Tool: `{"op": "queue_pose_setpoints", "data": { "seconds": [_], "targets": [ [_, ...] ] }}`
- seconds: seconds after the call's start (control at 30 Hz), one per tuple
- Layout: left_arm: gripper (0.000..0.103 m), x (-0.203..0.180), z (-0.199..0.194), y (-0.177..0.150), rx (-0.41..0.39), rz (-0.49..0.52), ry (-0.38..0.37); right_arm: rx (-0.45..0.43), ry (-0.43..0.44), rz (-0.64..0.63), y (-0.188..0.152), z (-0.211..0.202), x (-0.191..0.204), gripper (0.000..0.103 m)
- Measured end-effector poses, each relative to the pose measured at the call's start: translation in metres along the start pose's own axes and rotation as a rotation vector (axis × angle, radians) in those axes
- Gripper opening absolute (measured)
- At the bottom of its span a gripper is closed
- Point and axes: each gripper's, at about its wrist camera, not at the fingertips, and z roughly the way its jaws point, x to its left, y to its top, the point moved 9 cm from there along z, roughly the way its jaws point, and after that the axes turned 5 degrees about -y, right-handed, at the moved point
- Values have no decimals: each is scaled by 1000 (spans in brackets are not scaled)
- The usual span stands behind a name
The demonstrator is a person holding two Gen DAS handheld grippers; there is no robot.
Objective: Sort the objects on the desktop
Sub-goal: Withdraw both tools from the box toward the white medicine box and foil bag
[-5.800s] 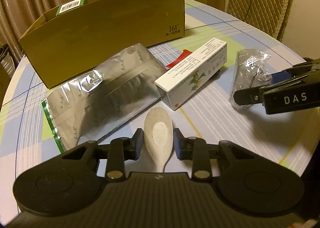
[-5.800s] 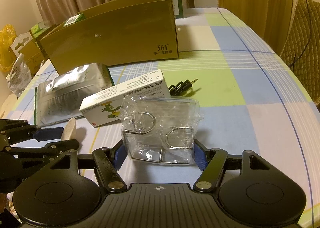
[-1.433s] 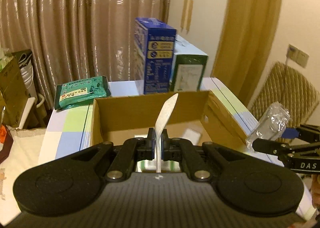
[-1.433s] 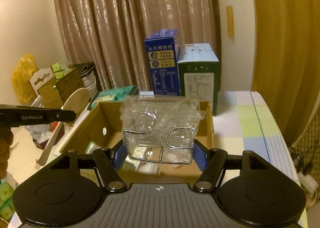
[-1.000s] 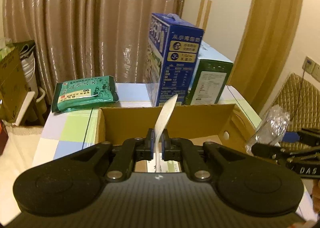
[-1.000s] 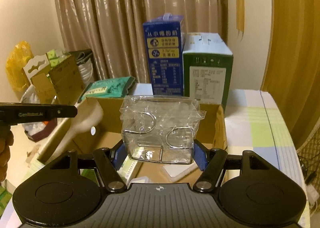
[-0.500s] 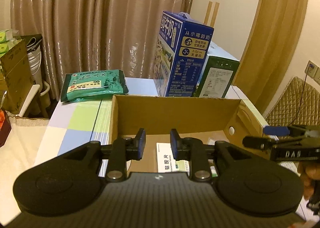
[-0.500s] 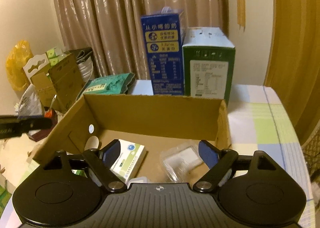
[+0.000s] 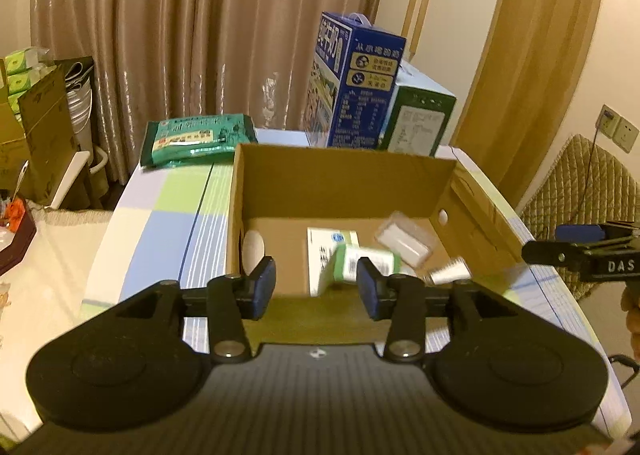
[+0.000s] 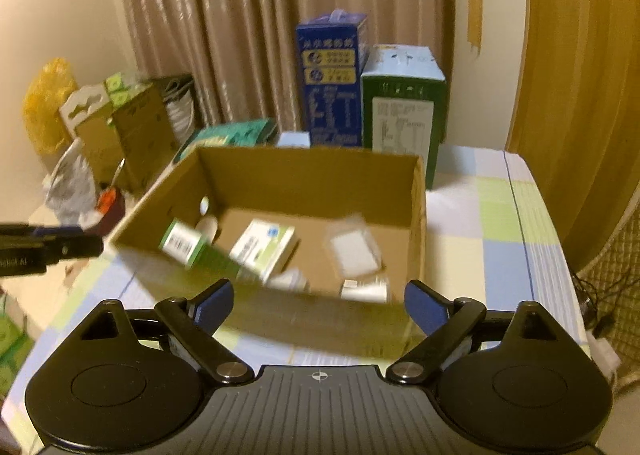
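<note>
An open cardboard box [image 9: 344,183] stands on the checked table. Inside lie a white spoon [image 9: 254,251] against the left wall, a white-green medicine box [image 9: 326,245], a small green box [image 9: 362,261] and a clear plastic packet [image 9: 404,239]. My left gripper [image 9: 316,287] hovers over the box's near wall, its jaws opening with nothing between them. My right gripper [image 10: 320,305] hangs in front of the box [image 10: 304,175], jaws opening wide and empty. Each gripper shows in the other's view: the right gripper [image 9: 560,241] beside the box's right corner, the left gripper [image 10: 80,241] at its left corner.
Behind the box stand a blue carton [image 9: 360,83] and a green carton [image 9: 416,123]. A green packet [image 9: 196,137] lies at the table's far left. A quilted chair [image 9: 580,183] is on the right, and boxes and bags [image 10: 100,127] crowd the floor on the left.
The spoon left my left gripper and the clear packet left my right gripper; both now lie in the box. Both pairs of jaws have spread wider and the box looks closer.
</note>
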Motion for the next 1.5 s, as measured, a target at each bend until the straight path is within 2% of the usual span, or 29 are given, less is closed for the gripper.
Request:
{"op": "queue_pose_setpoints", "data": {
  "seconds": [0.13, 0.27, 0.53, 0.63, 0.9, 1.07, 1.5],
  "targets": [
    [49, -10, -20, -19, 16, 4, -18, 26, 4, -47, -25, -17, 12, 93],
    [62, -19, -38, -37, 27, 12, -25, 56, 11, -86, -50, -30, 23, 94],
    [69, -31, -63, -65, 62, 49, -23, 102, 10, -136, -86, -46, 30, 96],
    [80, -35, -69, -73, 70, 58, -32, 111, 4, -151, -94, -52, 29, 96],
    [88, -44, -77, -90, 92, 91, -48, 136, -5, -179, -110, -62, 24, 99],
    [93, -49, -77, -99, 121, 147, -50, 153, -18, -219, -120, -62, 17, 99],
    [96, -57, -57, -140, 231, 316, -85, 171, 7, -391, -149, -46, 15, 99]
  ]
}}
